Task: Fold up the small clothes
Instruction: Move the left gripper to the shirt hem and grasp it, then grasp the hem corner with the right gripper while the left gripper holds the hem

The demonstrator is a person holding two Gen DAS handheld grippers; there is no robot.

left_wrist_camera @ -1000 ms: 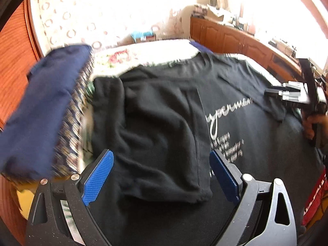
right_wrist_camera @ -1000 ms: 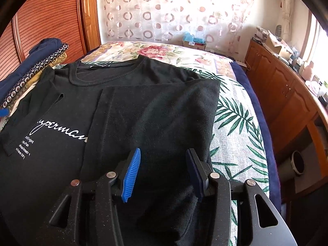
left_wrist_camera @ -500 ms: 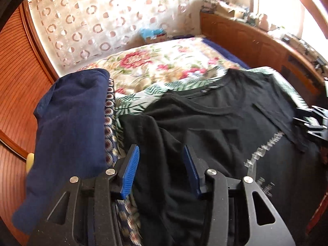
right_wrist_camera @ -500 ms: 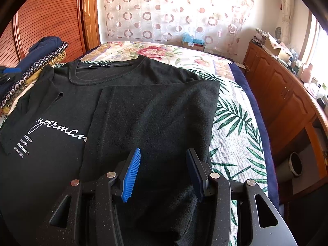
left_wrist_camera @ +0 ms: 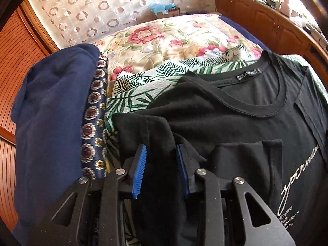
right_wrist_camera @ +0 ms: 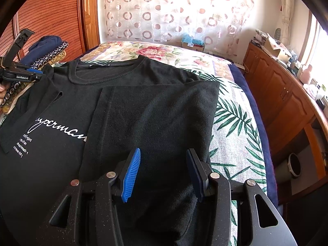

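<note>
A bed [right_wrist_camera: 231, 127] with a palm-leaf cover is being used as the work surface. One black T-shirt [right_wrist_camera: 143, 112] is lying there, its right side already folded inward. Its left sleeve is being closed on by the left gripper [left_wrist_camera: 161, 170], jaws just narrowing; right gripper [right_wrist_camera: 163, 172] is being held half-open, empty. Two folded garments [left_wrist_camera: 51, 119] are waiting beside.

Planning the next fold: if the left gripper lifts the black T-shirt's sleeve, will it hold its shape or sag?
Probably sag: the black T-shirt bunches in soft wrinkles between the left gripper, whose fingers have just been closing on the sleeve. It likely weighs little, as thin cloth lying flat in layers. The folded panel may slide off when tugged.
</note>
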